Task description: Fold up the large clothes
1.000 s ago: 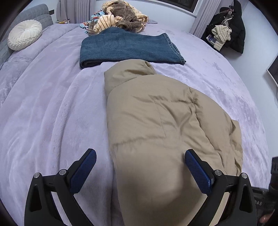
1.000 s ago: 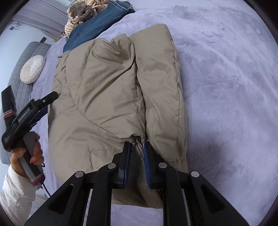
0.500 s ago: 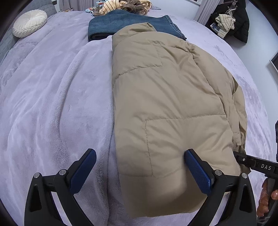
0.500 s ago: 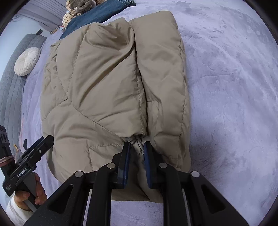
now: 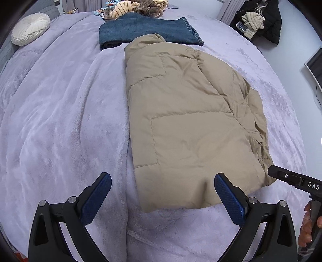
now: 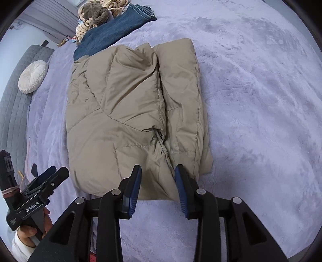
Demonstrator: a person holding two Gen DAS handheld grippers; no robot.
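The folded tan puffer jacket [image 5: 187,125] is laid on the lavender bed [image 5: 60,112]. Both the left hand-held gripper [image 5: 162,188] and the right hand-held gripper [image 6: 158,177] are held spread at its 6 o'clock hem, nothing pinched.

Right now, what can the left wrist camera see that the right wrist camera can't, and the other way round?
Only the left view shows the dark coats hanging in the corner, a screen's edge on the wall, and its own tongs, wide open. Only the right view shows the grey headboard, the jacket's bunched seam, and the right tongs open around the hem. Both show the tan jacket on the lilac bed, the folded jeans, the round white cushion and the clothes pile.
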